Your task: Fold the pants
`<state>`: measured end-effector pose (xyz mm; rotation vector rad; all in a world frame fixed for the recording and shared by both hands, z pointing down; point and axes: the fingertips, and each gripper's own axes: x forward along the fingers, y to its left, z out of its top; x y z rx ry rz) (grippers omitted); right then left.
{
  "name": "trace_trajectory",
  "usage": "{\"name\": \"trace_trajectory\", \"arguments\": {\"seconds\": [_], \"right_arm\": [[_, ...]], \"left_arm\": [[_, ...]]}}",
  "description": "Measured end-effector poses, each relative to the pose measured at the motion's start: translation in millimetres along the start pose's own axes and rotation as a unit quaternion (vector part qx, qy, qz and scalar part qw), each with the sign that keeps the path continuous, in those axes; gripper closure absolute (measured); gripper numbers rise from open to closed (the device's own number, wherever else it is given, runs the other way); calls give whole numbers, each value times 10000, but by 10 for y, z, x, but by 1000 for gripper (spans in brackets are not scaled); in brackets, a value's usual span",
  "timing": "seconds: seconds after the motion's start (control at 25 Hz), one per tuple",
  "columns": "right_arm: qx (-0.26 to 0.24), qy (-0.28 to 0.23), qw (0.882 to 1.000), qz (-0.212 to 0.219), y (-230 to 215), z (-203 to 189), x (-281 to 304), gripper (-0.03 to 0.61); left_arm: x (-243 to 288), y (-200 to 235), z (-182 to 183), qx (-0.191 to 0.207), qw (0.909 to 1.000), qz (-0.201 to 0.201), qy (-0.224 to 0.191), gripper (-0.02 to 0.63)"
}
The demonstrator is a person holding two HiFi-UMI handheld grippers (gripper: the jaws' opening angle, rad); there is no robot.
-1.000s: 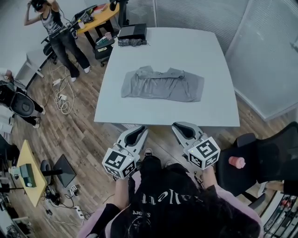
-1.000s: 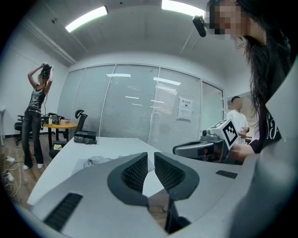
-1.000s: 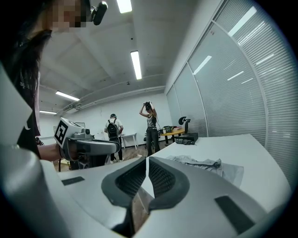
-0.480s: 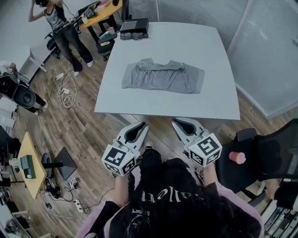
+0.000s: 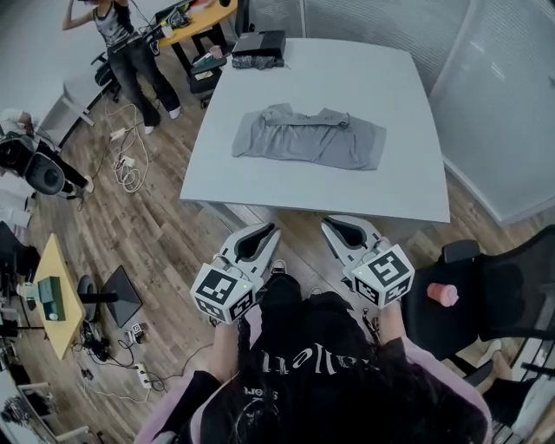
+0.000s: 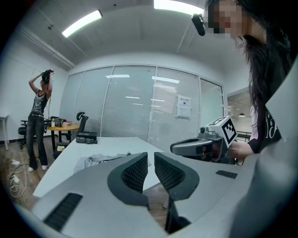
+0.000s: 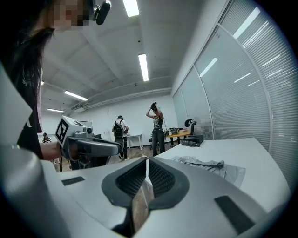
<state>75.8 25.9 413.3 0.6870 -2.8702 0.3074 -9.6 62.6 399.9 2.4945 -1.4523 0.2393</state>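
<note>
Head view: the wearer's dark top [image 5: 303,364] fills the lower edge. Both grippers are held out in front of it, short of the desk [image 5: 364,87] and over the wooden floor [image 5: 165,234].

Left gripper [image 5: 262,232]: jaws slightly parted. The left gripper view shows a narrow gap with nothing in it.

Right gripper [image 5: 338,224]: jaws pressed together and empty, as the right gripper view confirms. Neither gripper touches the desk or the pants.

A black office chair [image 5: 512,286] stands to the wearer's right, with a small pink object [image 5: 442,297] at its near side.

Pants [image 5: 309,139]: grey, lying flat and crosswise around the middle of the white desk. They are rumpled along the far edge.

Cables [image 5: 128,169] lie on the floor to the left of the desk. At the far left corner of the desk sits a black box [image 5: 260,41], with a dark bundle of cloth [image 5: 253,61] just in front of it. Beyond that, a person [image 5: 130,43] stands beside a yellow table [image 5: 195,16].
</note>
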Motion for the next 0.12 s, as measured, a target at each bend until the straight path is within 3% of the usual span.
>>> {"name": "trace_trajectory", "arguments": {"seconds": [0.12], "right_arm": [[-2, -24, 10000, 6, 10, -7, -11, 547]], "left_arm": [[-21, -20, -7, 27, 10000, 11, 2, 551]]}}
